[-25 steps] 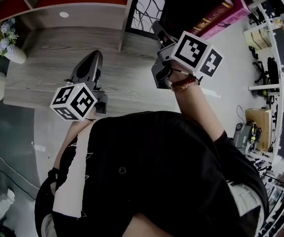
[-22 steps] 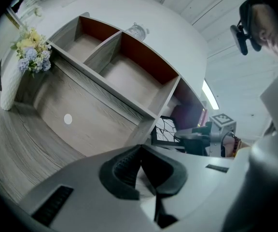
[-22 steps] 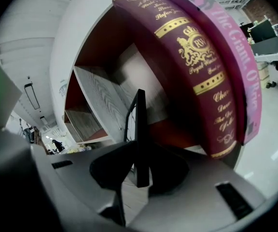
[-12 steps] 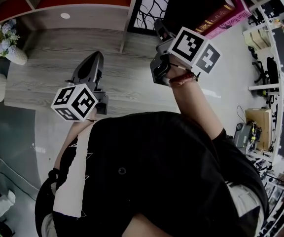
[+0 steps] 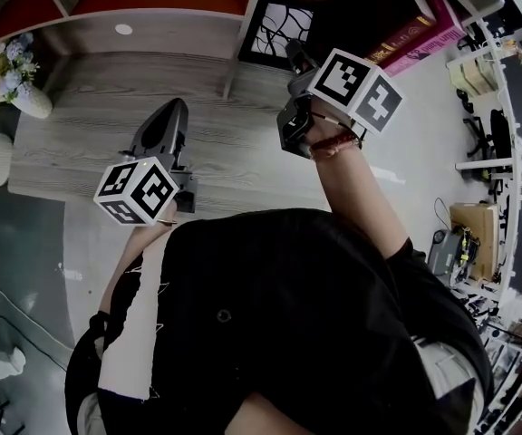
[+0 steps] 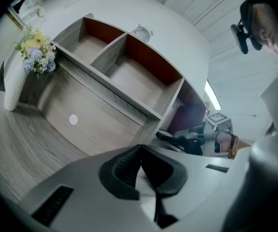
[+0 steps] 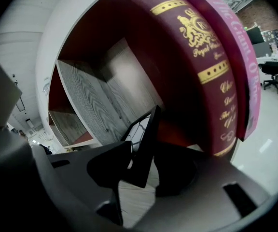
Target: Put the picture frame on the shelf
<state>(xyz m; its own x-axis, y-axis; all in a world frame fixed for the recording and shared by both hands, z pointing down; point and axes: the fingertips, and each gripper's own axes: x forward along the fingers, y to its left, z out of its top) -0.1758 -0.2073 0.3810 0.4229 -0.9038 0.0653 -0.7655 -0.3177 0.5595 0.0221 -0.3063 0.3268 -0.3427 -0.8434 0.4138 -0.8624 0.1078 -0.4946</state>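
Observation:
The picture frame (image 5: 279, 27), black with a white branch pattern, stands upright at the mouth of a shelf compartment (image 5: 243, 12), beside the books. In the right gripper view I see it edge-on, the frame (image 7: 146, 134) rising between my jaws. My right gripper (image 5: 294, 58) (image 7: 144, 153) is opening: the frame lies near the left finger (image 7: 111, 164), and a gap shows on the other side. My left gripper (image 5: 172, 114) (image 6: 140, 152) hangs shut and empty over the wooden desktop (image 5: 107, 125), well left of the frame.
Dark red and pink books (image 5: 415, 25) (image 7: 201, 62) lean in the same compartment, right of the frame. A white vase of flowers (image 5: 7, 75) (image 6: 33, 54) stands at the desk's left end. Two open red-backed compartments (image 6: 124, 76) lie to the left. Office furniture (image 5: 506, 134) is at the far right.
The right gripper and the frame have crept slightly up toward the shelf compartment. The left gripper has barely moved.

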